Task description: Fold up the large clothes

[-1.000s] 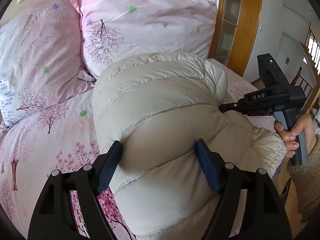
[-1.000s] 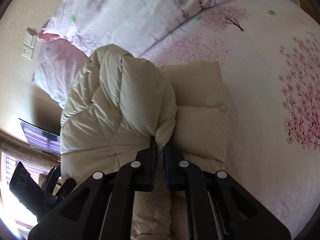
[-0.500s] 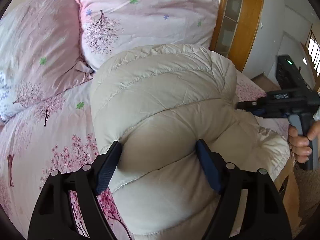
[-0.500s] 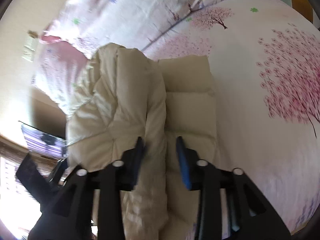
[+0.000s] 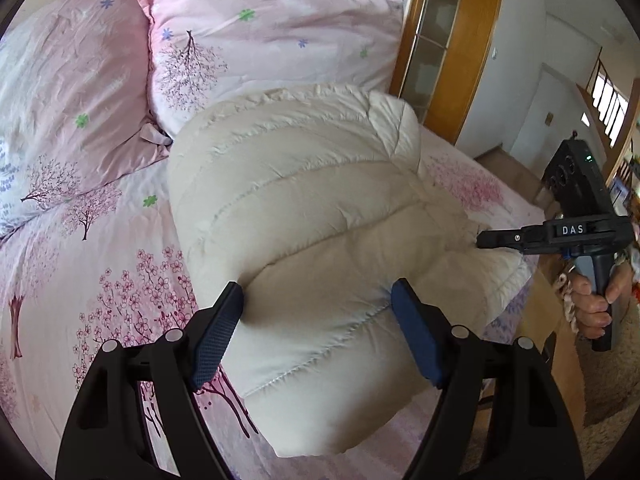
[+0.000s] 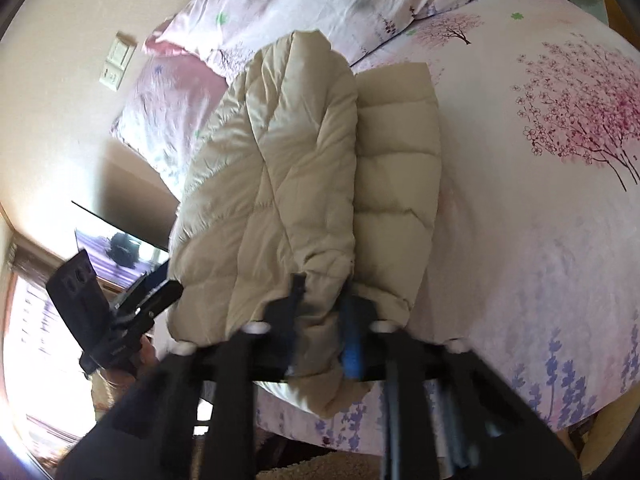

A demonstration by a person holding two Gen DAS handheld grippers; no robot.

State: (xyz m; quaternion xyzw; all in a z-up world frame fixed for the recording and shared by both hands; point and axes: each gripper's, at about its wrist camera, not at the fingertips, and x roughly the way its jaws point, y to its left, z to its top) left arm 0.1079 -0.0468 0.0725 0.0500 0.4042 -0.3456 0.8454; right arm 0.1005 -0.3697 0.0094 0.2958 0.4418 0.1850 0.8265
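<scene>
One jacket (image 5: 304, 216) lay bundled on bed (image 5: 100, 280), before two pillows (image 5: 260, 40). Left gripper (image 5: 318, 314) was clamped wide around bundle. Right gripper (image 6: 322, 320), jaws just closing, was pinched on jacket edge.

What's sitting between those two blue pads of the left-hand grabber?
A thick fold of the cream puffer jacket fills the left gripper from pad to pad, seen in the left wrist view.

right gripper (image 6: 320, 320) motion-blurred, jacket (image 6: 280, 184) hem hidden behind it
</scene>
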